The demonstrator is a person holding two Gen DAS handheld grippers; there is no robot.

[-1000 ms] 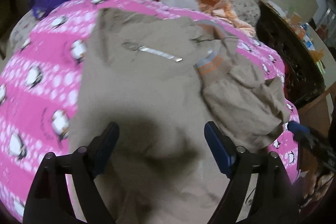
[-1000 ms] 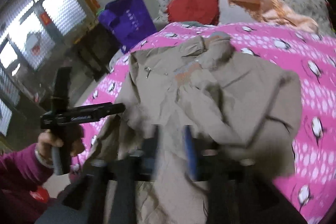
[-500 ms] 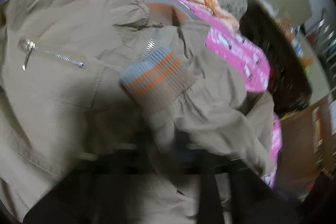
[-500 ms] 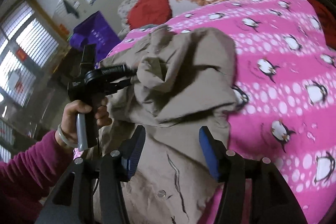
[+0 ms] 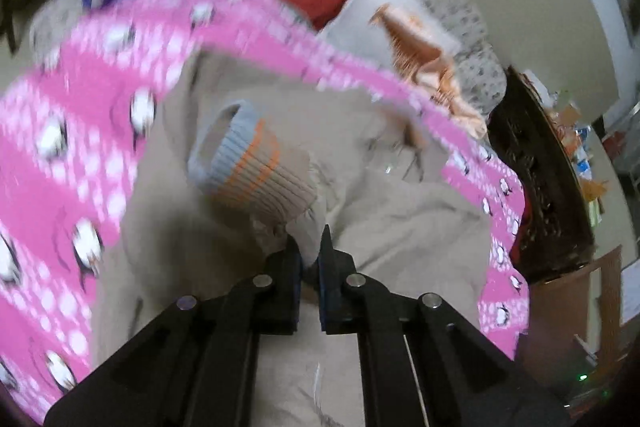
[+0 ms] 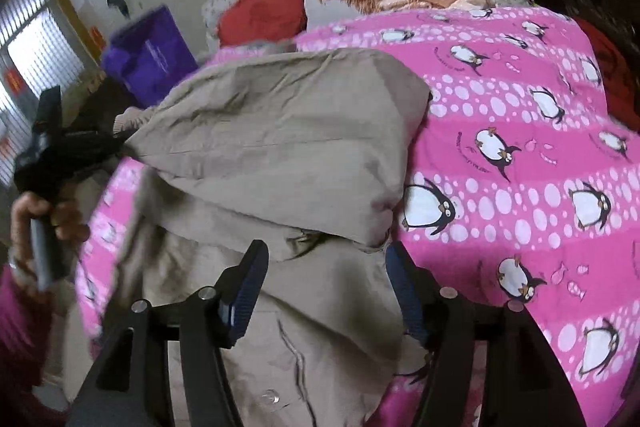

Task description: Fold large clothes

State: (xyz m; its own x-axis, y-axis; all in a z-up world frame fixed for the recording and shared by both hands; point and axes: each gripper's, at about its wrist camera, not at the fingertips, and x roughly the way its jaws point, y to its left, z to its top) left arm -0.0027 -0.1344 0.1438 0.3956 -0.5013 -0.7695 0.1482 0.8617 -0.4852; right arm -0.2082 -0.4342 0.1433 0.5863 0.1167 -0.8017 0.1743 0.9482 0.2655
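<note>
1. Our beige padded zip-front jacket (image 6: 280, 155) lies on the pink penguin-print quilt (image 6: 520, 155) of the bed, bunched toward the quilt's left edge in the right wrist view and part folded over itself. The biggest risk, we judge, is that the whole garment drags off that edge if the left side is pulled outward faster than the folded bulk can follow.

2. The jacket's sleeve (image 5: 360, 227), ending in a ribbed grey-and-orange knit cuff (image 5: 248, 167), is what our left gripper (image 5: 309, 259) has pinched, jaws pressed together on a thin pleat of cloth just behind the cuff. So small a bite could slip under the sleeve's own weight, and the sleeve would flop back across the front.

3. Our right gripper (image 6: 324, 291) has just been opening; its blue pads stand spread above the lower front panel, touching nothing that we can see. If it lets the folded flap sit unpinned, a pull from the left may unroll that flap.

4. The metal front zip (image 6: 296, 371) runs below the right jaws; closing on it instead of cloth would give a poor hold.

5. The left view is blurred, so we cannot tell whether a second layer is caught in the pinch.
</note>
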